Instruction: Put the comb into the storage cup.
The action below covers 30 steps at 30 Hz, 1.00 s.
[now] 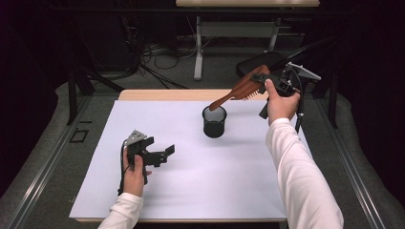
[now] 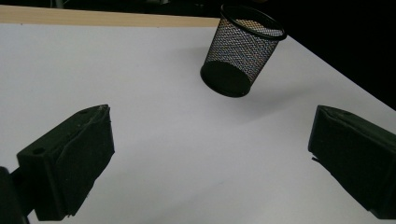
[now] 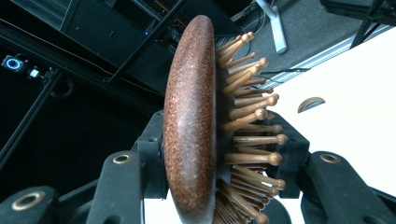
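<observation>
A brown wooden hairbrush (image 1: pixel 241 89) with wooden bristles hangs tilted above the table's far right, its handle tip pointing down at the rim of a black mesh cup (image 1: pixel 214 122). My right gripper (image 1: pixel 261 80) is shut on the brush head; in the right gripper view the hairbrush (image 3: pixel 191 126) stands edge-on between the jaws, back against one, bristles against the other. My left gripper (image 1: pixel 165 153) rests low at the left of the white table, open and holding nothing. In the left gripper view the mesh cup (image 2: pixel 240 51) stands upright beyond the wide-apart fingers (image 2: pixel 70 163).
The white sheet (image 1: pixel 191 181) covers most of a wooden table (image 1: pixel 167 94). Beyond the far edge are a dark floor with cables (image 1: pixel 157 52), a white desk frame (image 1: pixel 198 47) and a black chair (image 1: pixel 260 61) close to my right gripper.
</observation>
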Each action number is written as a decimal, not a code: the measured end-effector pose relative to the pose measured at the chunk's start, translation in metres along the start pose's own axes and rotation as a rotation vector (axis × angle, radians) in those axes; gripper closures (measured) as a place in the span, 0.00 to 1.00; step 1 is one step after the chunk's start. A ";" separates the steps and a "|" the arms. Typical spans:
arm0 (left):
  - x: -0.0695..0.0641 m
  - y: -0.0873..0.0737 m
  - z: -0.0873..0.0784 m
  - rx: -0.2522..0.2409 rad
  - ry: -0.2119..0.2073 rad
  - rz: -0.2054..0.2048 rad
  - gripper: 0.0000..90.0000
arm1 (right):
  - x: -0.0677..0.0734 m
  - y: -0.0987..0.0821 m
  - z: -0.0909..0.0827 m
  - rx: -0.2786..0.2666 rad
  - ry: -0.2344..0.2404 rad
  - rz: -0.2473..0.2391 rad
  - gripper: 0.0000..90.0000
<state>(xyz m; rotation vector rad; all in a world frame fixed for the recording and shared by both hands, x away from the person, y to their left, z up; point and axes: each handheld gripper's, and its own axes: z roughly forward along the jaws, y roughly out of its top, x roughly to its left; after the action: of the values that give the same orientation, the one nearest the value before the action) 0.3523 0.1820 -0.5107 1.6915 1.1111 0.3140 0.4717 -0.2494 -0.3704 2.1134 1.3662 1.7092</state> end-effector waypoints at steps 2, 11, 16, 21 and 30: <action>0.000 0.000 0.000 0.003 -0.001 0.001 0.00 | 0.000 0.000 0.000 -0.002 -0.006 -0.007 0.55; 0.000 -0.001 0.001 0.005 -0.001 0.001 0.00 | 0.001 -0.003 0.004 0.002 -0.018 -0.025 0.55; 0.001 -0.001 0.001 0.007 0.004 -0.004 0.00 | 0.000 -0.005 0.007 0.007 -0.023 -0.033 0.55; 0.001 -0.001 0.001 0.009 0.003 -0.006 0.00 | 0.000 -0.008 0.012 0.009 -0.030 -0.036 0.55; 0.002 -0.002 0.001 0.008 0.004 -0.009 0.00 | 0.003 -0.015 0.018 0.010 -0.053 -0.077 0.55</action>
<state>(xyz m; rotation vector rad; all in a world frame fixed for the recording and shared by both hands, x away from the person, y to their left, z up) 0.3534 0.1828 -0.5133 1.6932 1.1242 0.3072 0.4782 -0.2309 -0.3835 2.0671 1.4243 1.6092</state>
